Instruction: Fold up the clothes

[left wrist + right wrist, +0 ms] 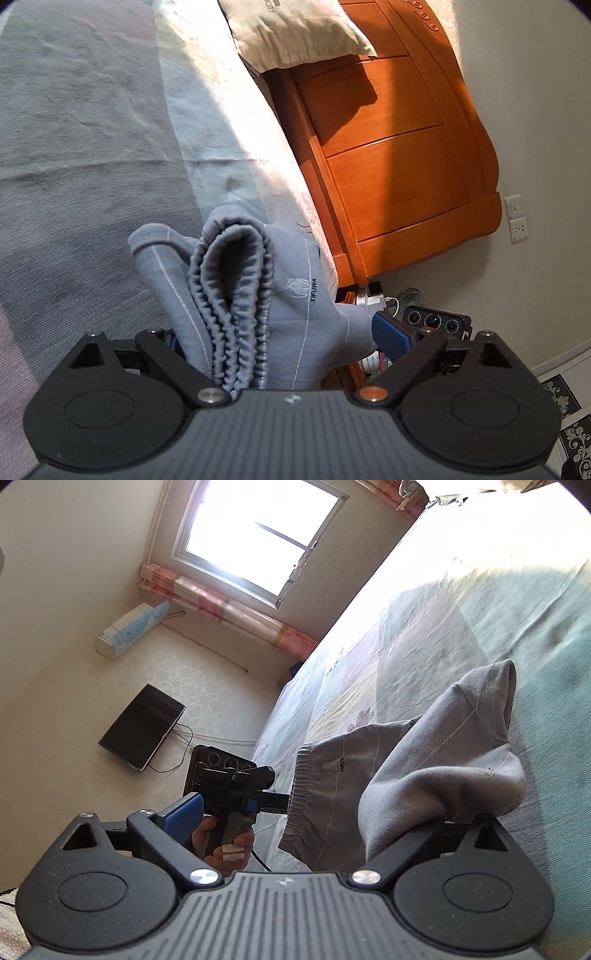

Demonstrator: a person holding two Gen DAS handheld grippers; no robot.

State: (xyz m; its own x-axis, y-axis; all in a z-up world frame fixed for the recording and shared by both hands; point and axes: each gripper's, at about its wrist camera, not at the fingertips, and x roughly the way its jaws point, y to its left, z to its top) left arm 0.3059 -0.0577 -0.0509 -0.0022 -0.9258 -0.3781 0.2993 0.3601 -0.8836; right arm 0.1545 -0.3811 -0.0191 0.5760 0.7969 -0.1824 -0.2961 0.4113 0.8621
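Pants (236,295) bunched, airborne above bed (81,147), lower frame; left tool (284,803) and right tool (373,332) each clamp waistband; fold stage unclear.

Hard daylight from the window (255,539), blown out at twelve o'clock; the bedsheet (236,122) glares; fisheye bending and dark corners throughout.

Bunched grey trousers (258,295), held aloft
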